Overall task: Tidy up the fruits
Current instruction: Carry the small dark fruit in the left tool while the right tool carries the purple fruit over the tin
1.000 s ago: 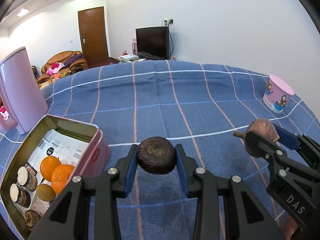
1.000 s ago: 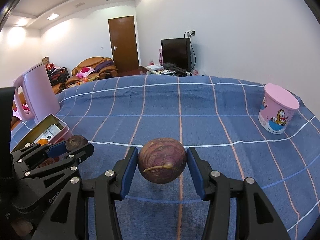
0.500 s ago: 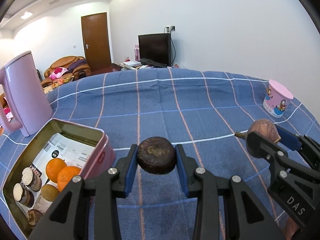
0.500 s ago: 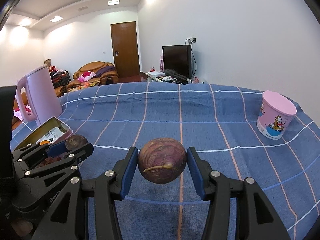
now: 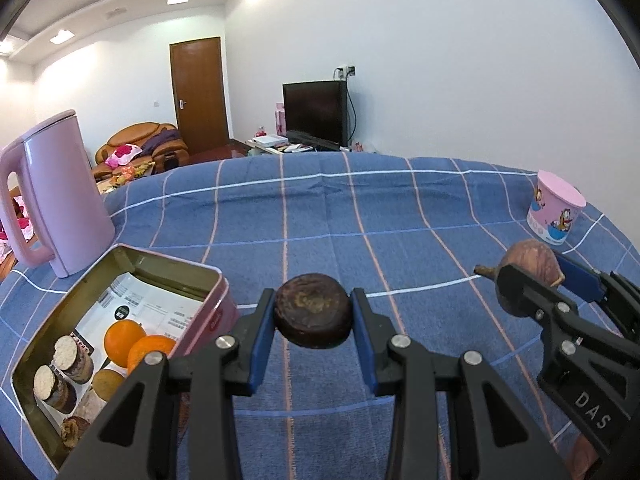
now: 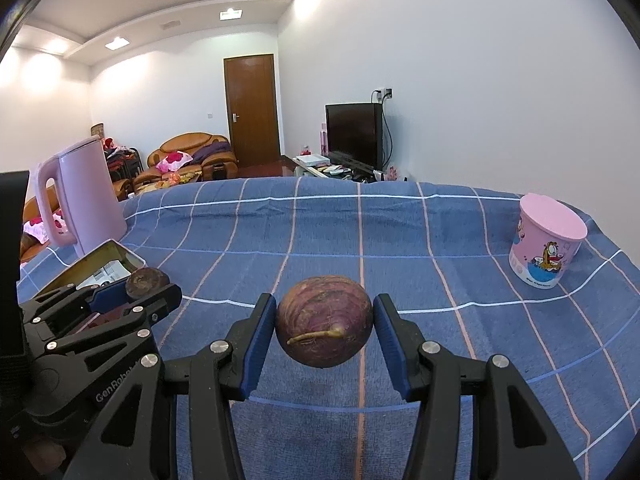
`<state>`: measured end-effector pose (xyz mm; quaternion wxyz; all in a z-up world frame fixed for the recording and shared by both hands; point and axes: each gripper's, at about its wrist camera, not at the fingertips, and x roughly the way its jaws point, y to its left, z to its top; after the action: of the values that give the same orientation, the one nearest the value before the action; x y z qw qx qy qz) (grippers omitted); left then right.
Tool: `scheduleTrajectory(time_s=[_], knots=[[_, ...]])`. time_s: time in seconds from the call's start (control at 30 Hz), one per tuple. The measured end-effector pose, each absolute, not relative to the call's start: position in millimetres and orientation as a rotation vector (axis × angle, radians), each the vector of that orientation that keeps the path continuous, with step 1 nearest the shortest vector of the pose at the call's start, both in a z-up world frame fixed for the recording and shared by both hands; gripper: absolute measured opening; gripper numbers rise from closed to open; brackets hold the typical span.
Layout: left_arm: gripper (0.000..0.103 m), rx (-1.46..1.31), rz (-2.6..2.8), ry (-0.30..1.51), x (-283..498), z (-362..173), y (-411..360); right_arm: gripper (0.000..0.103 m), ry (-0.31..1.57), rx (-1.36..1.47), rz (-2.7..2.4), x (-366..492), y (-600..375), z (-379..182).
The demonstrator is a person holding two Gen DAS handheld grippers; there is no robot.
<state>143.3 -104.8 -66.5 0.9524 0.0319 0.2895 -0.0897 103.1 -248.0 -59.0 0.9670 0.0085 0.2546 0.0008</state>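
My left gripper [image 5: 313, 322] is shut on a dark brown round fruit [image 5: 313, 310], held above the blue checked cloth just right of the open pink tin [image 5: 216, 304]. The tin holds two oranges [image 5: 138, 344], a kiwi [image 5: 107, 380] and several dark cut pieces [image 5: 72, 360]. My right gripper [image 6: 325, 332] is shut on a purple round fruit with a stem [image 6: 325, 326], held above the cloth. The right gripper also shows in the left wrist view [image 5: 532, 276], and the left gripper in the right wrist view [image 6: 146, 282].
A pink kettle [image 5: 60, 196] stands behind the tin at the left. A pink cartoon cup [image 5: 554, 212] stands at the right edge of the cloth-covered table [image 5: 360, 208]. A TV, a door and a sofa lie beyond.
Both grippers have risen and tilted up a little, so more of the room shows. Each keeps its fruit in the same grip.
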Motion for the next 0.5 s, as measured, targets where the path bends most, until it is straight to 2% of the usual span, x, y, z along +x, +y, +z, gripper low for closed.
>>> scheduleTrajectory(time_s=[0.5], knots=[[0.039, 0.068, -0.162, 0.536, 133.7, -62.1, -103.5, 0.052, 0.462, 0.009, 0.006, 93.4, -245.2, -54.5]])
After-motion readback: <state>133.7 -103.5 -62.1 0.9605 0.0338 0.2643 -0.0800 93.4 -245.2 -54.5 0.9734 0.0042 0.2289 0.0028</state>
